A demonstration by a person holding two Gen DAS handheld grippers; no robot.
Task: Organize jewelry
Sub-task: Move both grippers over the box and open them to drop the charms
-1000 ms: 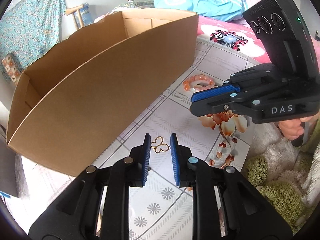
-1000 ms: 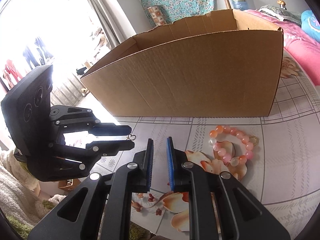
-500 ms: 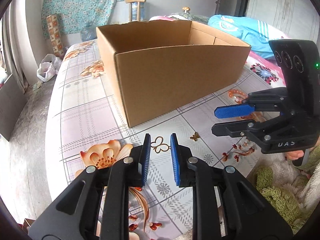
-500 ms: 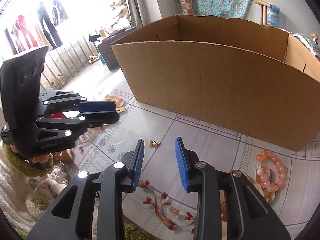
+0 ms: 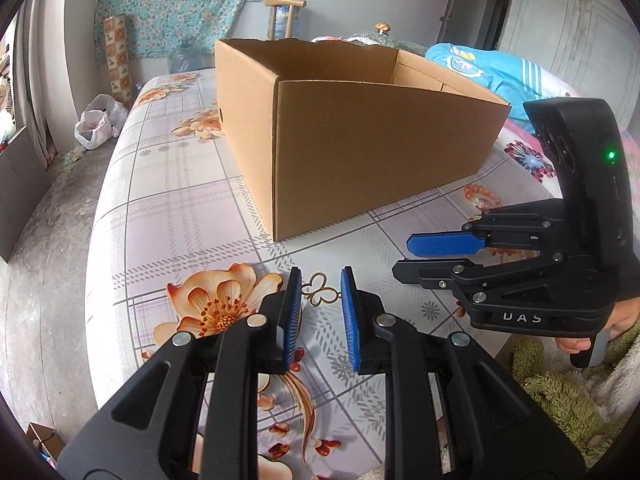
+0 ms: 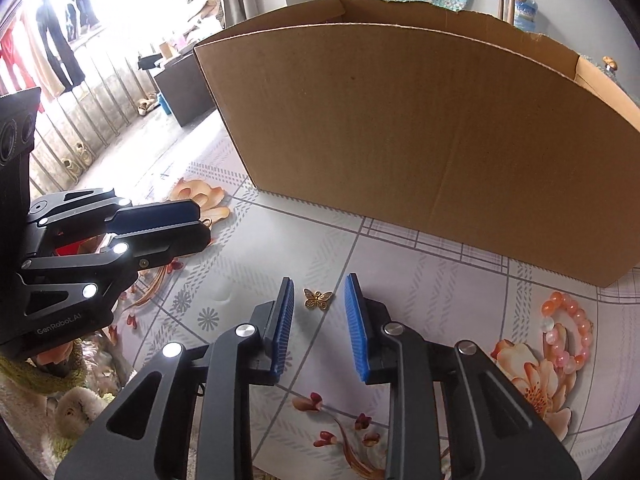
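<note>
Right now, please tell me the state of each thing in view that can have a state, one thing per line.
Left gripper: jaws open around the outline butterfly charm, not closed on it.
Right gripper: jaws open, nothing held.
Outline butterfly charm: flat on the tablecloth.
Solid butterfly charm: flat on the tablecloth, between the right jaws.
Bead bracelet: lying flat, outside the box.
Cardboard box: open-topped, upright.

We've got the cardboard box (image 6: 420, 132) sitting on the bed (image 5: 168, 216), butterfly charm (image 6: 317, 298) in front of it, bead bracelet (image 6: 568, 330) off right near the box's corner.
</note>
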